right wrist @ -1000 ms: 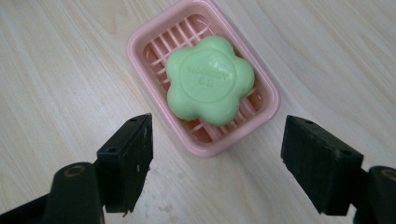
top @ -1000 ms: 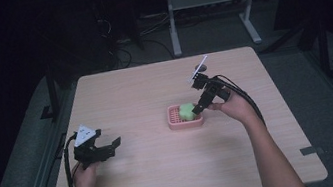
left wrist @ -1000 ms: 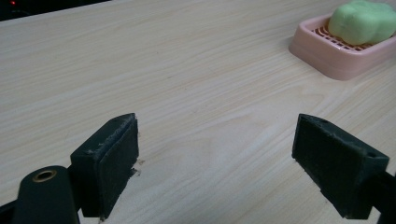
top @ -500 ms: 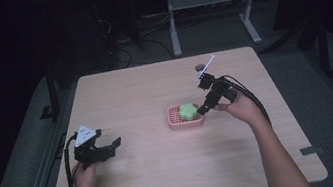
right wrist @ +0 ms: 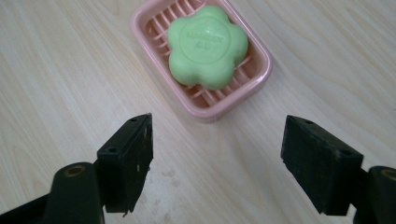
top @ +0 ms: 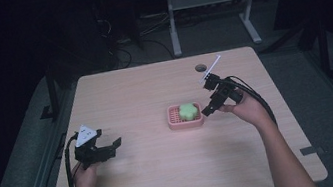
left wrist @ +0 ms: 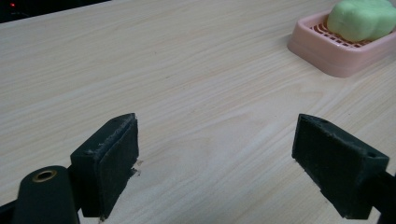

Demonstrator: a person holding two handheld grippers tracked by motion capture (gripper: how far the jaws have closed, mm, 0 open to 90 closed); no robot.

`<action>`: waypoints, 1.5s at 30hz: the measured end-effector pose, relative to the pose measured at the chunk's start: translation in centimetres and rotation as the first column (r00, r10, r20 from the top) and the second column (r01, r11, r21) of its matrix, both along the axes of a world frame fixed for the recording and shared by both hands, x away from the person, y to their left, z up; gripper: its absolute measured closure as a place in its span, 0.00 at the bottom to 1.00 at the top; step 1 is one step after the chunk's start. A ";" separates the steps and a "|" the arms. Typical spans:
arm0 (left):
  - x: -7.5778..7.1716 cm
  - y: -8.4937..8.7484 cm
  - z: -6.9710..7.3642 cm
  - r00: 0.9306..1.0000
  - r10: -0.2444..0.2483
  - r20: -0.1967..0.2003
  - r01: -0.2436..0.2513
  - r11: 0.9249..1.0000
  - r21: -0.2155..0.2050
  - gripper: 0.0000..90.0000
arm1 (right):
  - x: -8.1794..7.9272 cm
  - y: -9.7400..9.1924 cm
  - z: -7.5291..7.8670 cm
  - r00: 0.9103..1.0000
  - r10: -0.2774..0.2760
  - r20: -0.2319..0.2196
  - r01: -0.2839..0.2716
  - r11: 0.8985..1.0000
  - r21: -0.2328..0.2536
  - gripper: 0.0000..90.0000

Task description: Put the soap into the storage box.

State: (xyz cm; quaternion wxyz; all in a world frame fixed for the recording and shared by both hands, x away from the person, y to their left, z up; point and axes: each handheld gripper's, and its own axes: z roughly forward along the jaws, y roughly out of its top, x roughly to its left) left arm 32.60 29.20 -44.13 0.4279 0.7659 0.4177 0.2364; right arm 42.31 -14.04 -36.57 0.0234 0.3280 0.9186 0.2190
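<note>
A green flower-shaped soap lies in a pink soap dish near the middle of the wooden table, and the right gripper hangs just beside the dish at its 3 o'clock, jaws spread wide with nothing between them. In the right gripper view the dish sits at 12 o'clock beyond the open jaws, apart from both. The left gripper rests low over the table well off at the dish's 8 o'clock, its jaws likewise wide apart and empty.
</note>
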 end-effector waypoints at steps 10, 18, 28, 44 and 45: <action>0.0 -0.1 0.0 1.000 0.000 0.004 0.000 1.000 0.006 0.16 | -0.8 -1.2 -0.7 1.000 -0.018 -0.017 0.018 1.000 0.003 0.27; -0.1 -0.2 -0.1 1.000 -0.004 0.006 0.004 1.000 0.010 0.16 | -1.6 -2.2 -1.2 0.999 -0.027 -0.022 0.027 0.999 0.022 0.27; -0.1 -0.2 -0.1 1.000 -0.001 0.005 0.001 1.000 0.010 0.16 | -2.9 -3.7 -2.0 0.999 -0.036 -0.025 0.037 0.999 0.028 0.27; -0.2 -0.3 -0.1 1.000 -0.008 0.008 0.007 1.000 0.021 0.16 | -4.9 -6.6 -2.9 0.996 -0.083 -0.027 0.085 0.995 0.044 0.27; -0.1 -0.3 -0.1 1.000 -0.008 0.012 0.008 1.000 0.022 0.16 | -5.0 -6.8 -3.0 0.996 -0.086 -0.026 0.087 0.995 0.045 0.27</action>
